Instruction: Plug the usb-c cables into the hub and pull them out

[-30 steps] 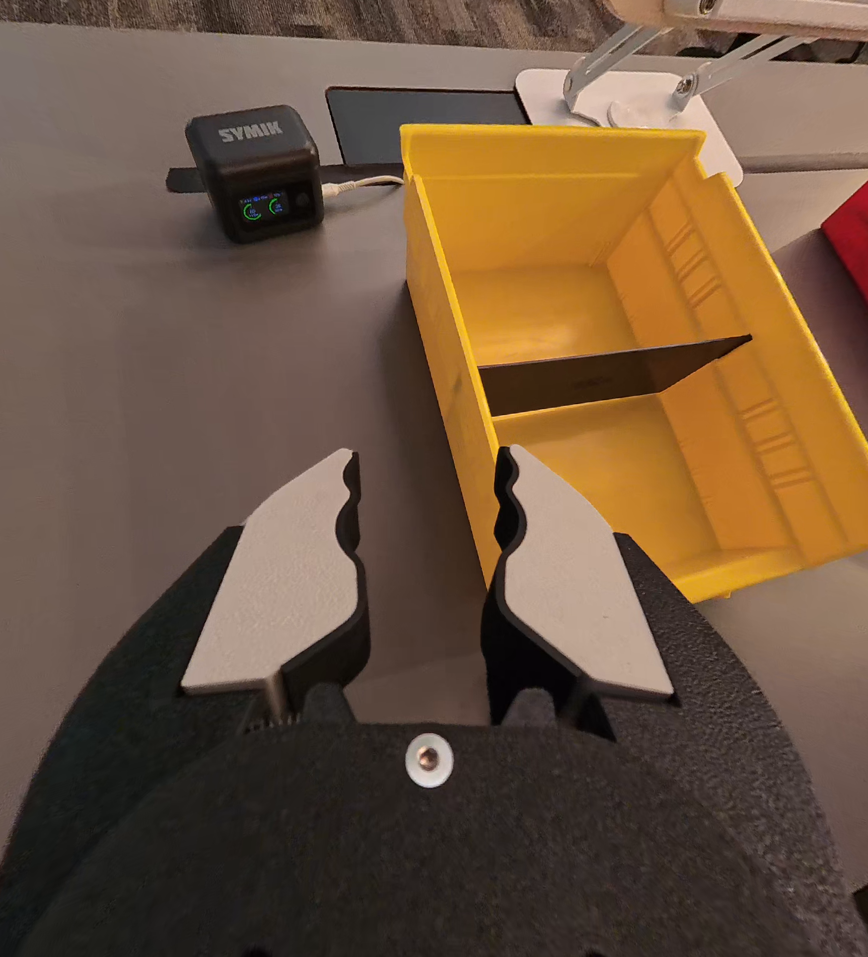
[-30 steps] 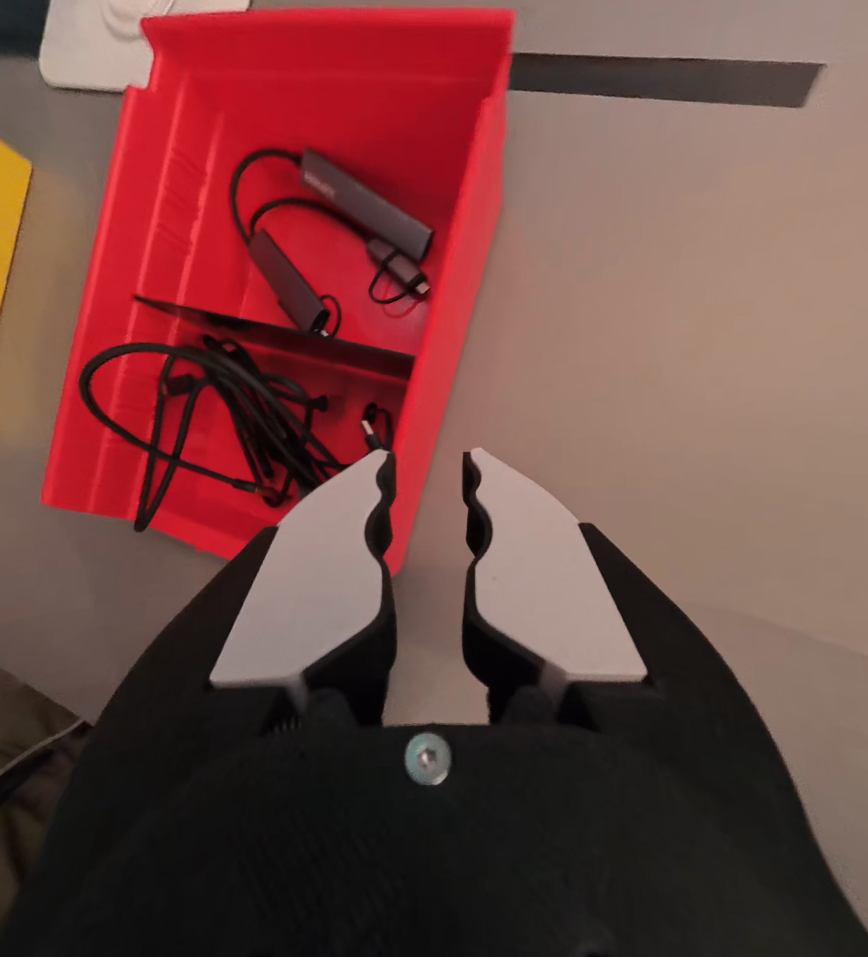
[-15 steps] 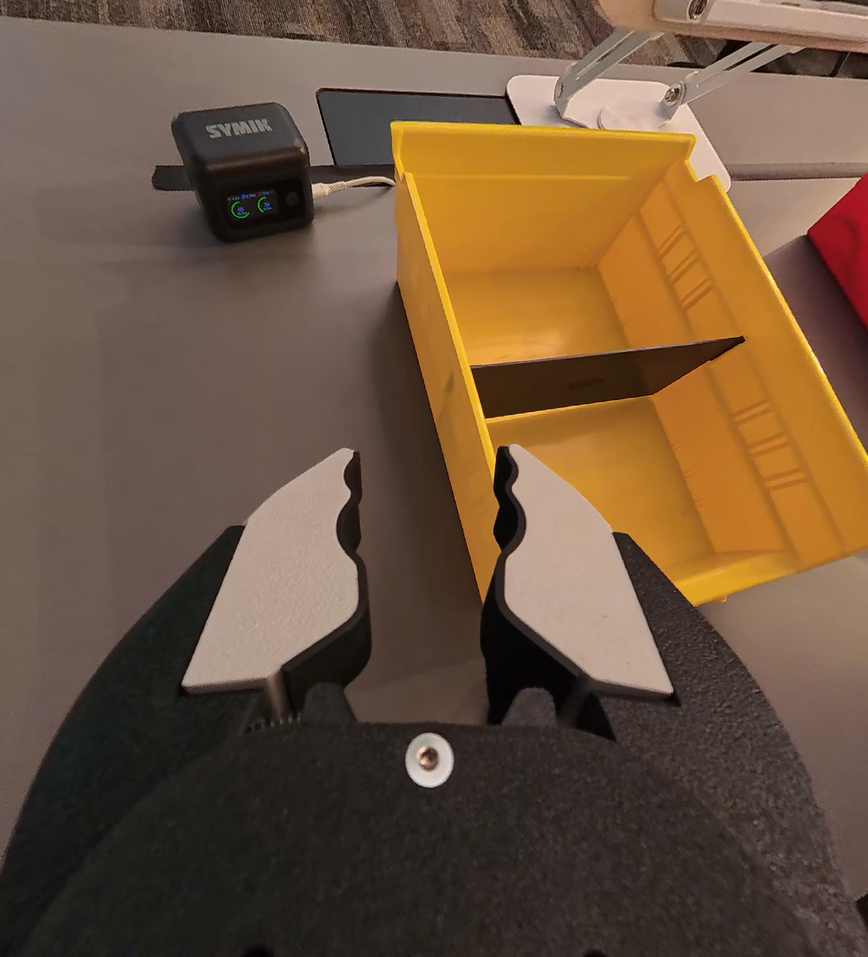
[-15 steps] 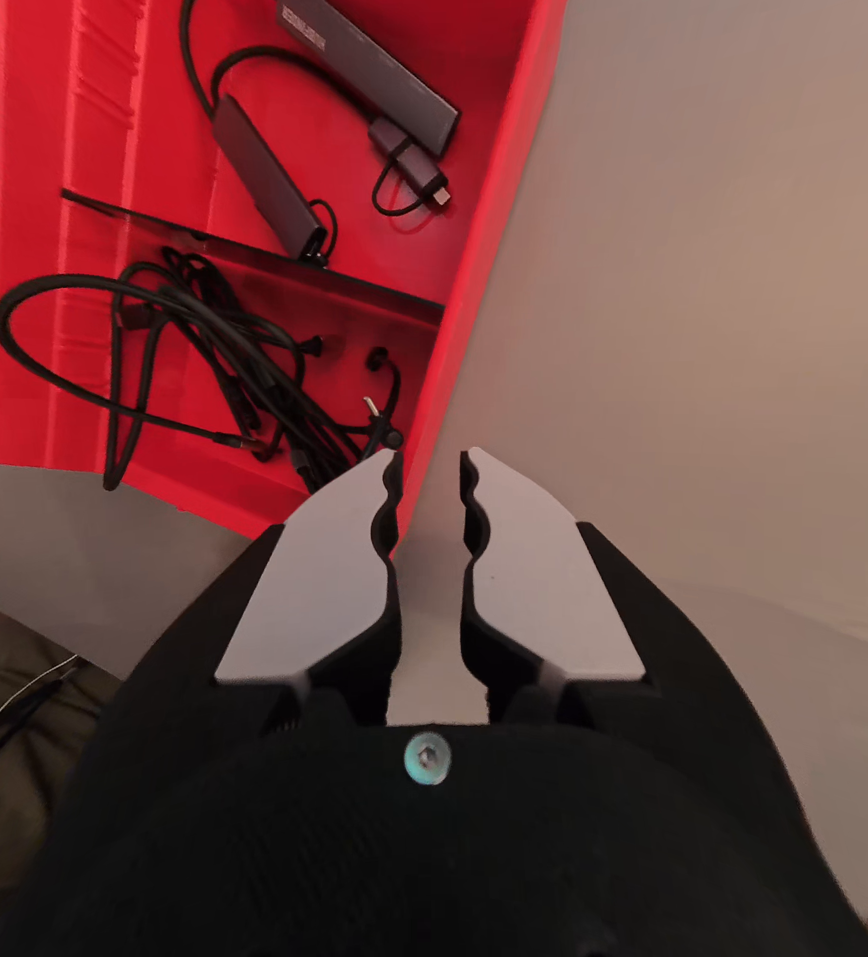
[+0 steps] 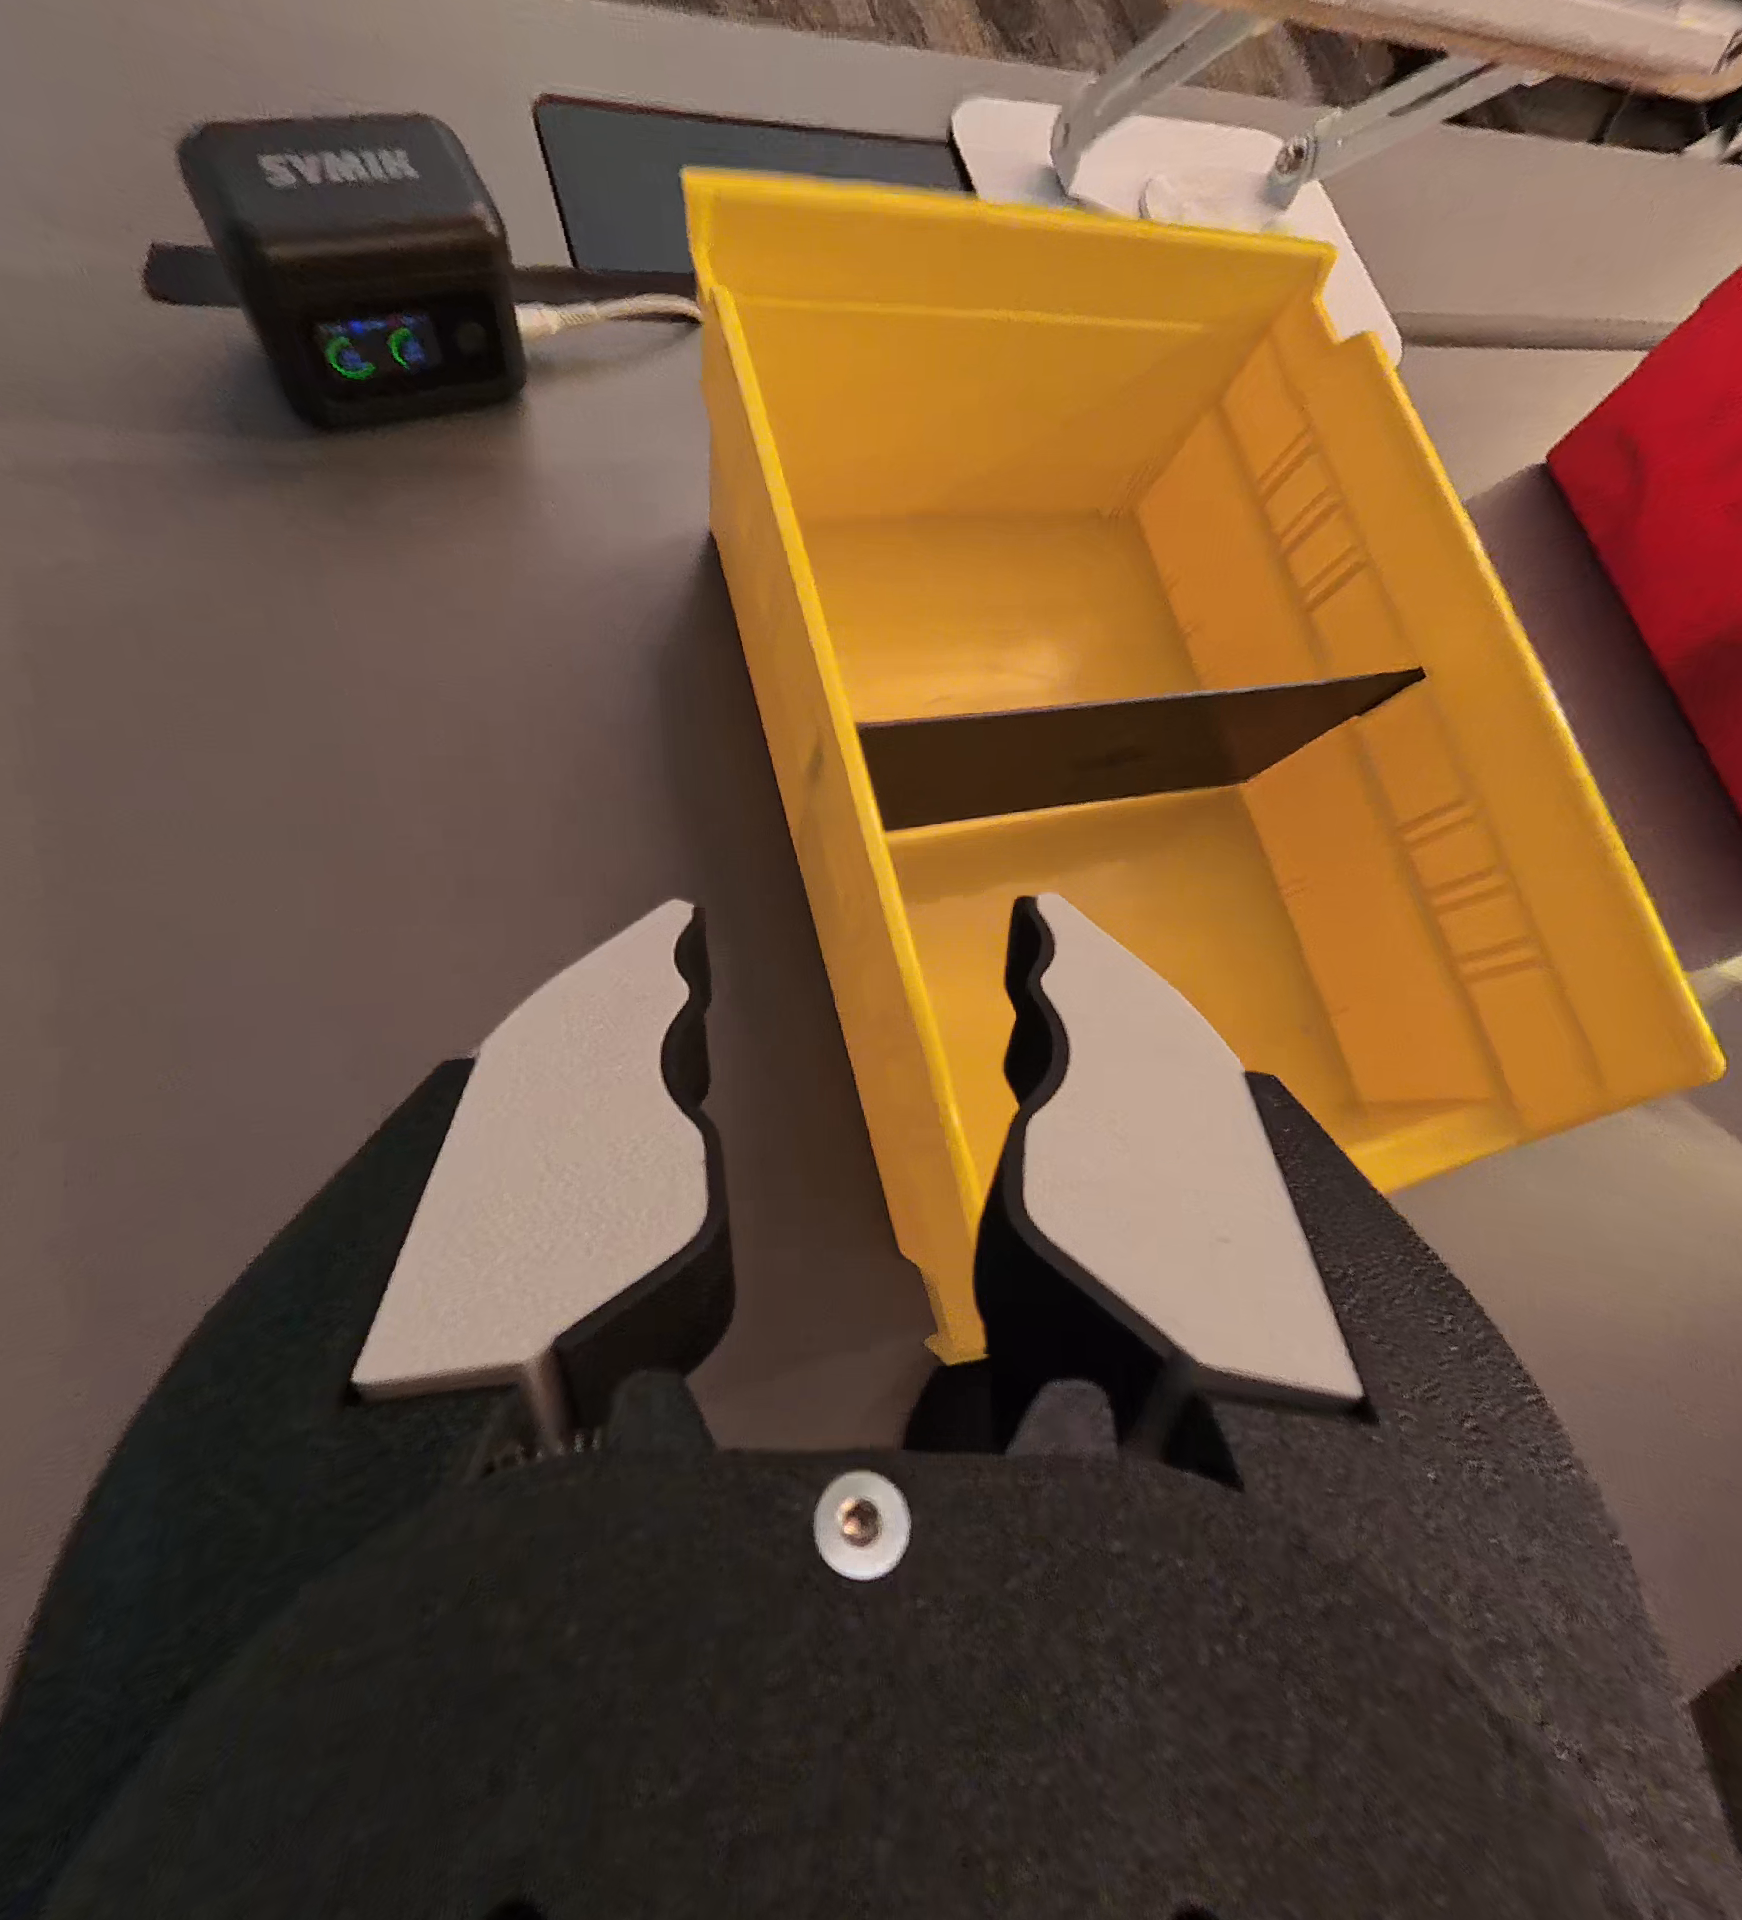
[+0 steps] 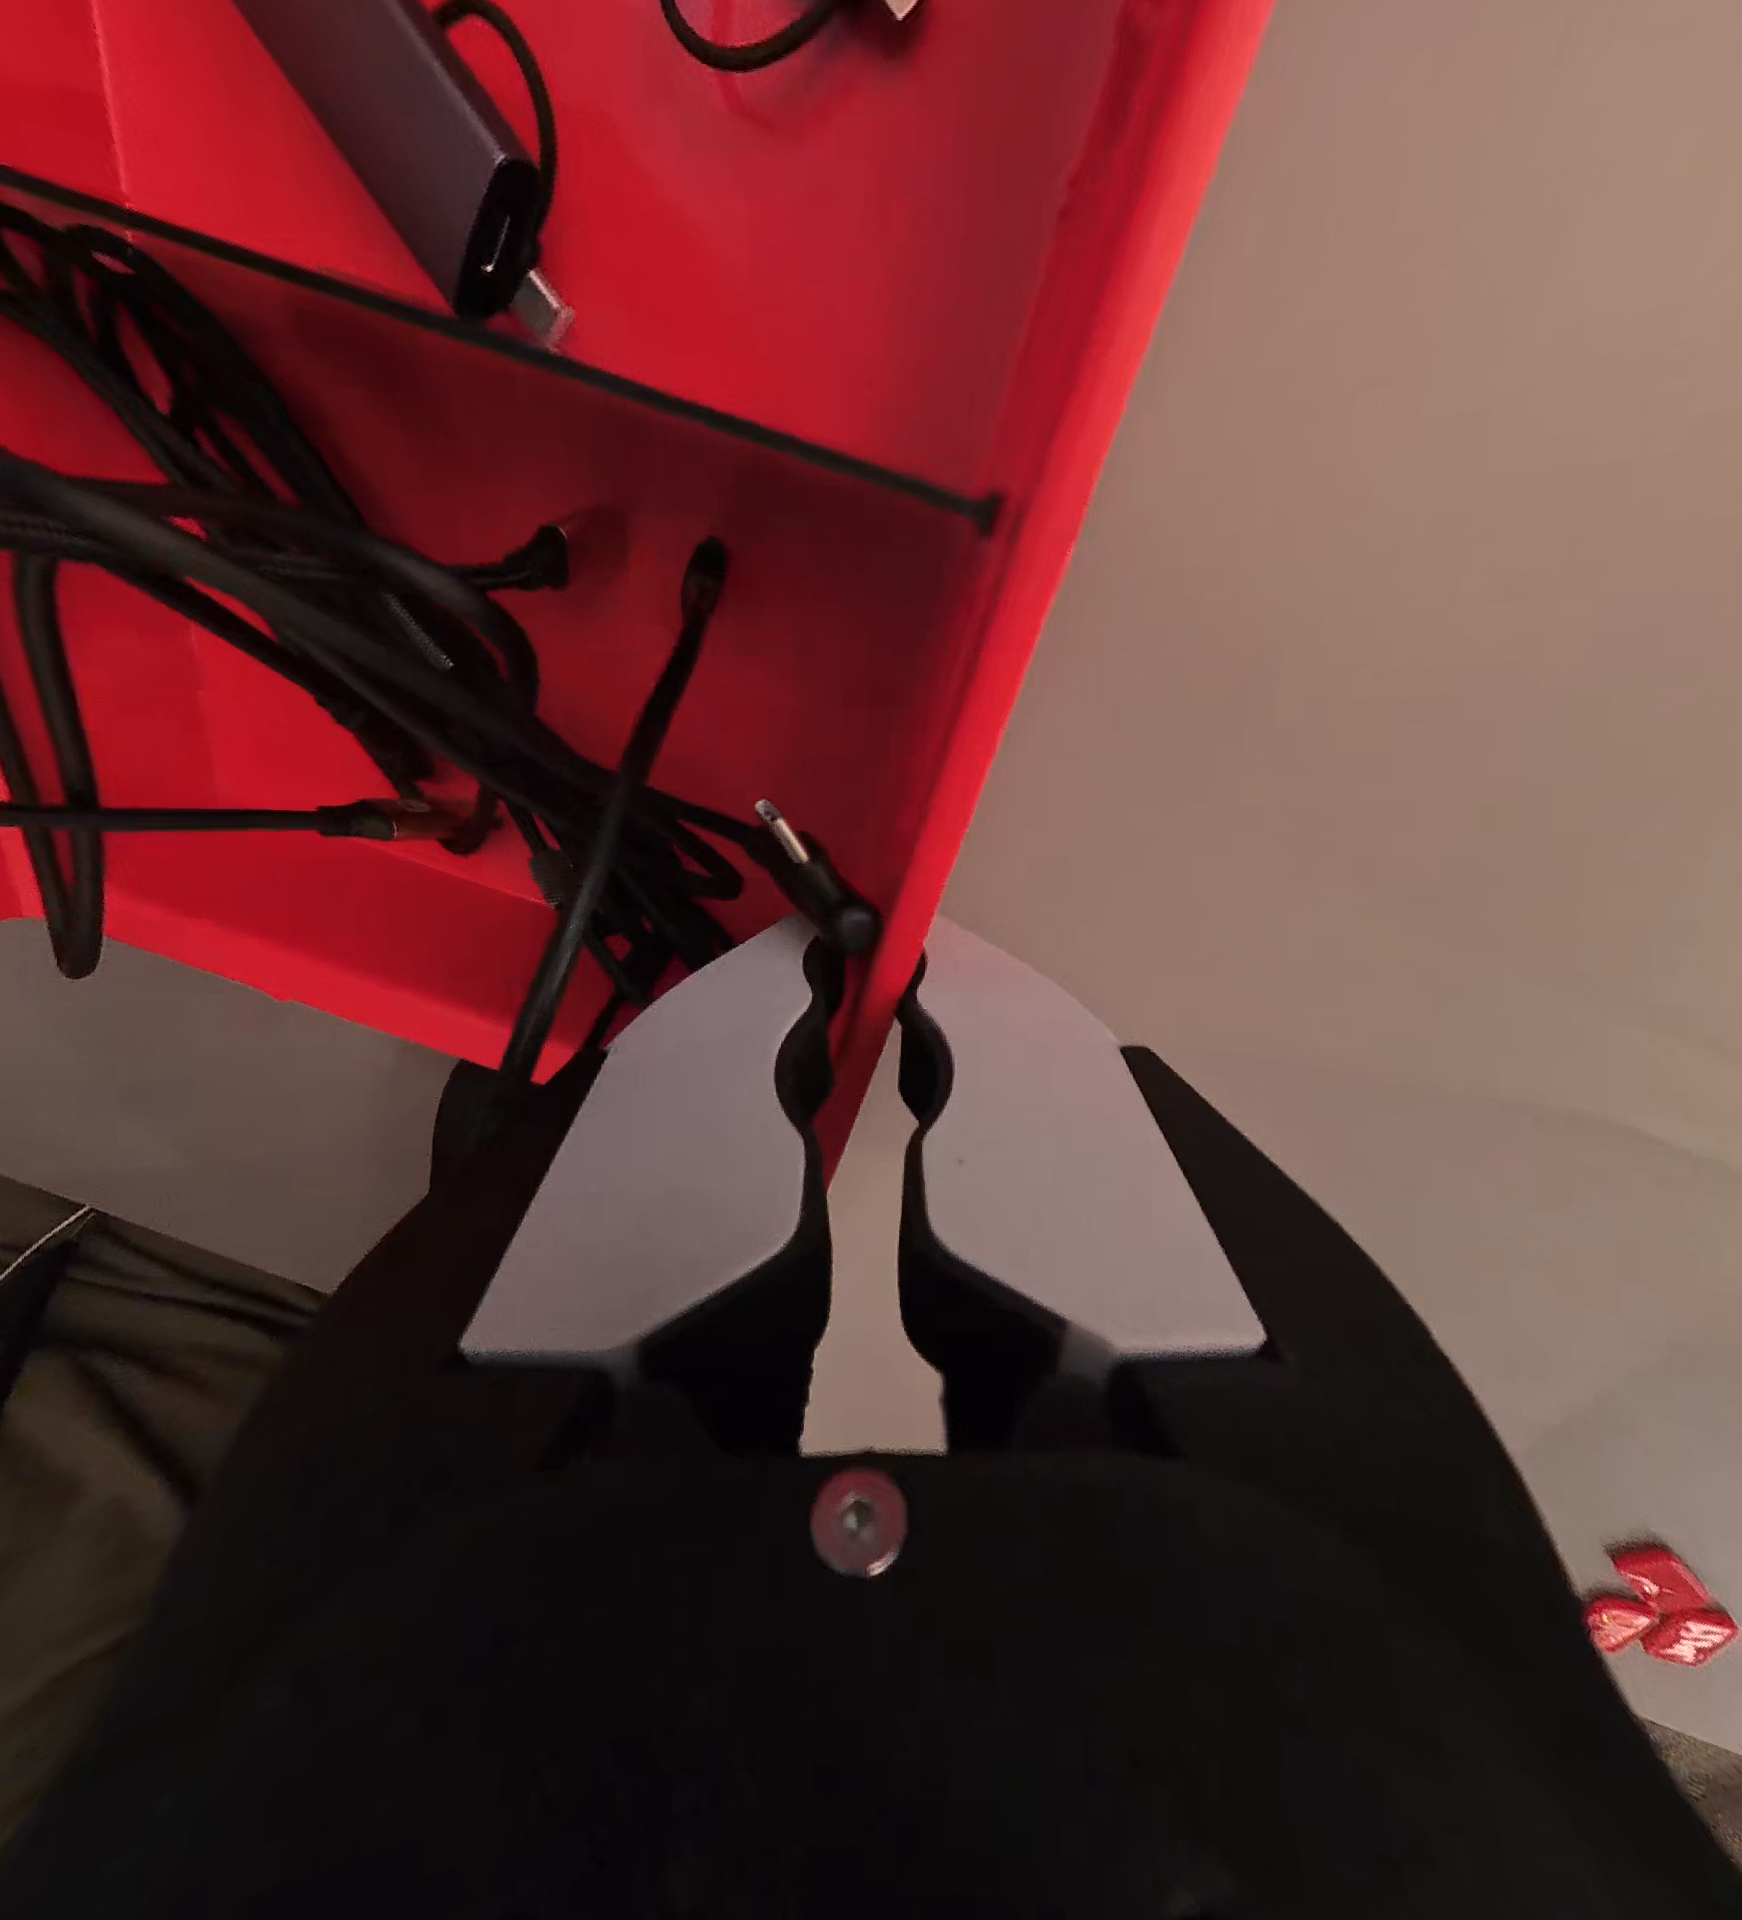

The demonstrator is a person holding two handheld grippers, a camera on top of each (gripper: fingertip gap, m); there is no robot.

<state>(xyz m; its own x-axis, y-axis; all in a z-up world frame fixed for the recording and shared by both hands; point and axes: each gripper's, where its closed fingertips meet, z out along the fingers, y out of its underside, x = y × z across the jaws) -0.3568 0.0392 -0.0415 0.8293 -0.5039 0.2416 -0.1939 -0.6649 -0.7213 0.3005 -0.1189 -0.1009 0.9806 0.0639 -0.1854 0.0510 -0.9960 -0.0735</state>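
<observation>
The red bin (image 6: 950,312) holds a tangle of black usb-c cables (image 6: 327,675) in its near compartment. One cable's plug (image 6: 789,831) sticks up by the right wall. A grey hub (image 6: 451,187) lies beyond the black divider (image 6: 638,390). My right gripper (image 6: 865,956) is closed down on the red bin's right wall near its front corner, one finger inside and one outside. My left gripper (image 5: 859,925) is open, and the left wall of the empty yellow bin (image 5: 1054,343) stands between its fingers. The red bin's side (image 5: 1729,623) shows at the right of the left wrist view.
A black cube device (image 5: 358,260) with a lit screen and a white cable sits at the back left of the grey table (image 5: 223,727). A white lamp base (image 5: 1158,156) stands behind the yellow bin. Small red pieces (image 6: 1656,1631) lie on the table at the lower right. Spacing between my two grippers at the tips: around 70 centimeters. The grey hub (image 6: 451,187) sits 11 centimeters or so from the ends of my right fingers.
My right gripper has moved forward onto the red bin's right wall and its jaws have narrowed on it. My left gripper has moved forward, so the yellow bin's left wall now lies between its fingers.
</observation>
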